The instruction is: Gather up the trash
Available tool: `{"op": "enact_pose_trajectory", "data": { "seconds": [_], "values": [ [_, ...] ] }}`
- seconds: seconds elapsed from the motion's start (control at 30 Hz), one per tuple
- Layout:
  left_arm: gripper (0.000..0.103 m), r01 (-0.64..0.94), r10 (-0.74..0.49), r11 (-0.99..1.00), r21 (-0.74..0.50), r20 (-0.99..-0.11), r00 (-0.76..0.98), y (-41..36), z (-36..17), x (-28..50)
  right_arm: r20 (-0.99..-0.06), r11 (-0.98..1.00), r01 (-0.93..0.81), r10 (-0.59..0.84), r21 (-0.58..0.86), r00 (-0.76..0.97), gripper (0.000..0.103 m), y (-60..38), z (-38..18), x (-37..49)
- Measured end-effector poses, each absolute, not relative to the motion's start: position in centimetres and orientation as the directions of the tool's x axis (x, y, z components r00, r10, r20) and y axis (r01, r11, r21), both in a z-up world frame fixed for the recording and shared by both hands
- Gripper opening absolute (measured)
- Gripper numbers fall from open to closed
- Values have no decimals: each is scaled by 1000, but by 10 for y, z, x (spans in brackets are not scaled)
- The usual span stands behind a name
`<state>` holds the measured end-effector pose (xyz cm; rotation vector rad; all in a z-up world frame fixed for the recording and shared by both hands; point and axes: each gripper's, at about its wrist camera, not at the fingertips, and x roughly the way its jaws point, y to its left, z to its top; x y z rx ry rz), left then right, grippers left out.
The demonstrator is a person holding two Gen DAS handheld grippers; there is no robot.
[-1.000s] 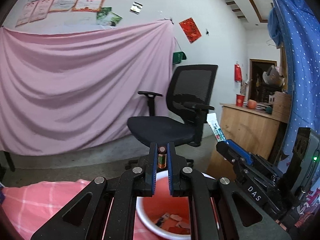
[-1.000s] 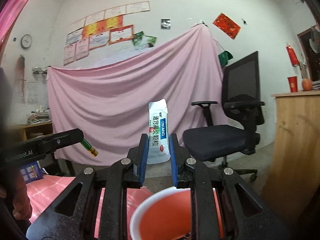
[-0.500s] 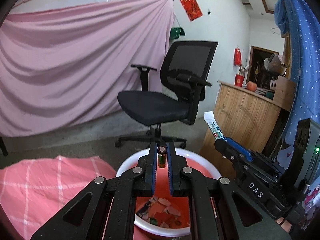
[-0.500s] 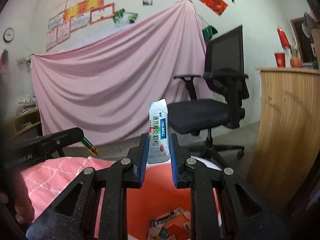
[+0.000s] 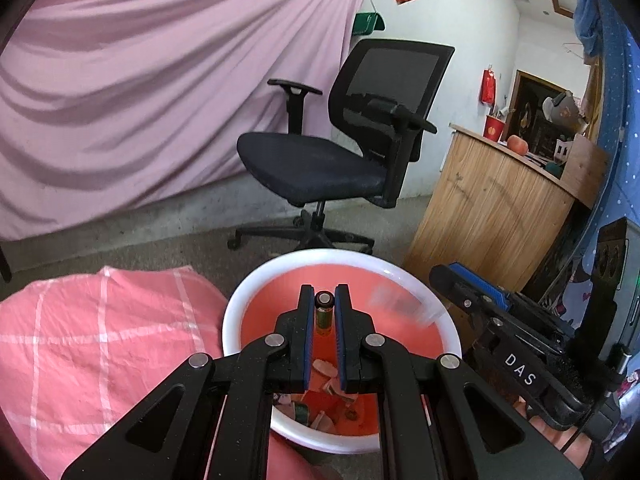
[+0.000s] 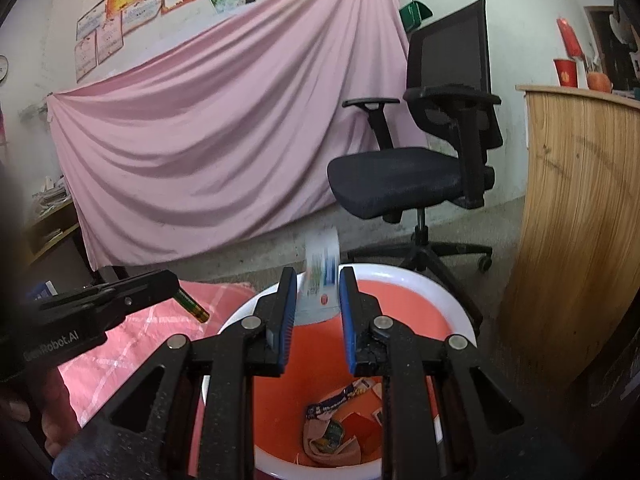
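My left gripper (image 5: 324, 296) is shut on a small green and gold battery (image 5: 324, 312), held upright over the orange bin with a white rim (image 5: 240, 312). The right wrist view shows the same battery (image 6: 193, 307) poking out of that gripper beside the bin rim (image 6: 440, 292). My right gripper (image 6: 318, 280) hangs over the bin with a white and blue sachet (image 6: 322, 264) between its narrow-set pads. The sachet is blurred and sits low between them. It shows as a smear (image 5: 400, 302) at that gripper's tip in the left wrist view. Wrappers (image 6: 332, 432) lie on the bin floor.
A pink checked cloth (image 5: 100, 340) covers the surface left of the bin. Behind the bin a black office chair (image 5: 320, 164) stands on the concrete floor. A wooden counter (image 5: 492, 200) is close on the right. A hand (image 6: 24, 412) holds the left gripper.
Both grippers have dropped and tipped downward, so the bin now fills the lower view. The sachet, sharp before, is now blurred and sits lower between the right pads. The battery stays gripped.
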<state>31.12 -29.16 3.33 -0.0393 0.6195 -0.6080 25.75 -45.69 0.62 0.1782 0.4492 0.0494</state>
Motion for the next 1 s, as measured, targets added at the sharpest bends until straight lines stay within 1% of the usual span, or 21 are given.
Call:
{"op": "enact_pose_trajectory", "data": {
  "seconds": [0.27,0.3,0.37,0.4,0.43,0.47,0.57,0.6,0.63,0.67,0.7,0.73,0.77,0.8,0.83,0.87,0.93,1.0],
  "values": [
    [9,493,-526,839,-228,-572,630,-292,25,319,-468,983,-2,89,183,879,40,-459,0,263],
    [10,490,-521,842,-226,-575,630,-291,25,320,-473,983,-1,90,184,876,40,-459,-1,264],
    [16,481,-515,847,-227,-576,635,-287,24,319,-484,983,4,88,185,871,42,-460,-2,265],
    [24,475,-512,850,-228,-574,640,-284,23,318,-489,983,8,85,185,868,44,-460,-3,266],
    [31,469,-508,853,-229,-570,646,-282,23,317,-492,983,10,84,186,866,50,-460,-3,267],
    [33,462,-504,857,-229,-566,653,-280,23,316,-496,982,14,84,189,864,57,-461,-4,267],
    [40,428,-472,877,-220,-567,675,-270,21,314,-501,979,14,91,202,860,68,-462,-5,268],
    [46,412,-456,886,-215,-572,682,-266,21,314,-504,978,16,92,206,859,71,-462,-5,268],
    [55,398,-442,893,-210,-574,689,-263,20,313,-504,978,17,93,209,859,75,-462,-5,268],
    [59,375,-421,904,-203,-575,701,-258,19,313,-504,977,18,93,212,859,81,-462,-5,268],
    [67,361,-407,911,-200,-575,710,-254,19,312,-505,977,21,92,213,858,84,-462,-5,268],
    [77,348,-395,917,-197,-574,717,-251,18,312,-505,977,24,89,214,859,92,-462,-4,268],
    [81,332,-381,923,-193,-571,727,-245,18,312,-503,976,27,87,216,860,98,-462,-4,268],
    [86,320,-371,928,-191,-566,736,-242,19,311,-501,976,29,86,217,861,101,-461,-4,267],
    [89,313,-364,931,-190,-561,743,-239,18,309,-502,975,33,83,218,861,103,-460,-4,267],
    [90,302,-355,934,-189,-555,752,-236,18,308,-502,975,36,81,220,861,103,-460,-4,267],
    [97,282,-342,940,-194,-549,763,-230,19,306,-502,973,43,79,226,861,103,-459,-5,266],
    [98,277,-341,940,-200,-533,774,-223,22,303,-496,971,44,81,235,865,103,-459,-4,266]
  ]
}}
